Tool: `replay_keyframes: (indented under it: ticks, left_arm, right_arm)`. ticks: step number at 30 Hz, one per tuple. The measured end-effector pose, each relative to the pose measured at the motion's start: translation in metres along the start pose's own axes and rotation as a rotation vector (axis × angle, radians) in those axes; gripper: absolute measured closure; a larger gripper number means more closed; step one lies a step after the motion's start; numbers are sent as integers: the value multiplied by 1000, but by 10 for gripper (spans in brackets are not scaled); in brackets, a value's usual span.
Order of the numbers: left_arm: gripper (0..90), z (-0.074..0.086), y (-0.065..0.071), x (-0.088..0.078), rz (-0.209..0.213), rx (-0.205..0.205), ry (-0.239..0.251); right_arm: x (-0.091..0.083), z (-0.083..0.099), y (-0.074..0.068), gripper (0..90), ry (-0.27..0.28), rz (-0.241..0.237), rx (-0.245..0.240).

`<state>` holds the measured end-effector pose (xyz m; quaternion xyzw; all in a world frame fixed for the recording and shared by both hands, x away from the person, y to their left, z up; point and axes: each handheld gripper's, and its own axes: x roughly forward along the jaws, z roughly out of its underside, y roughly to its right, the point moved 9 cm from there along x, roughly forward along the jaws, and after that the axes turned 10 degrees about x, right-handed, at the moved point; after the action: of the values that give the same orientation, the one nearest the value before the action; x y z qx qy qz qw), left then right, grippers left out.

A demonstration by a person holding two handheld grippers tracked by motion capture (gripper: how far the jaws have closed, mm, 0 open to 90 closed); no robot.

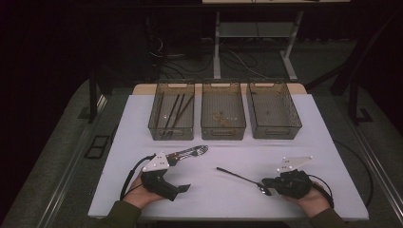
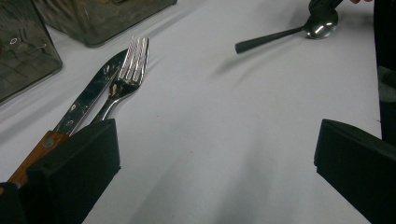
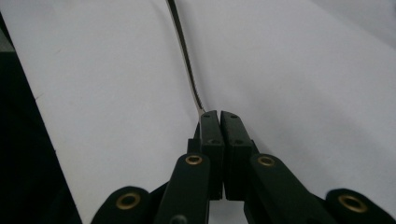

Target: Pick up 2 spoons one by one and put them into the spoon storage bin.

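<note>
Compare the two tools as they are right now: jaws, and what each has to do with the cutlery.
The left tool has its jaws wide apart with nothing between them; the right tool is shut on the spoon at its bowl end. The left tool sits beside the knife and fork without gripping either; the right tool grips its piece. Both are hand-held, low over the white table.

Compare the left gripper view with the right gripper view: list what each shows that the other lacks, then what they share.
Left gripper view alone: a wooden-handled steel knife and a shiny steel fork lying side by side, corners of the smoky translucent plastic bins, the spoon's shiny bowl, and the left gripper with jaws wide apart over bare table.

Right gripper view alone: the right gripper, its jaws shut on the spoon's bowl end, seen close.

Shared: the black-handled spoon and the white table top.
</note>
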<state>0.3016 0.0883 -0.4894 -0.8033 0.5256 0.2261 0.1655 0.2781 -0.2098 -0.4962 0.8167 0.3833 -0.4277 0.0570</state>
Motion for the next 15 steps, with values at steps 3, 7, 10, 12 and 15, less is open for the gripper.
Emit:
replay_keyframes:
  ticks: [3, 7, 10, 12, 15]
  left_arm:
    - [0, 0, 0, 0, 1, 2, -1]
    - [0, 0, 0, 0, 2, 1, -3]
    - [0, 0, 0, 0, 1, -2, -1]
    - [0, 0, 0, 0, 0, 0, -3]
    - [0, 0, 0, 0, 1, 2, -4]
  right_arm:
    - [-2, -3, 2, 885, 16, 5, 9]
    - [-6, -10, 6, 885, 59, 16, 22]
    - [-9, -13, 10, 885, 77, 35, 27]
    - [-9, -15, 11, 885, 82, 34, 31]
    - [-10, -18, 15, 885, 97, 48, 37]
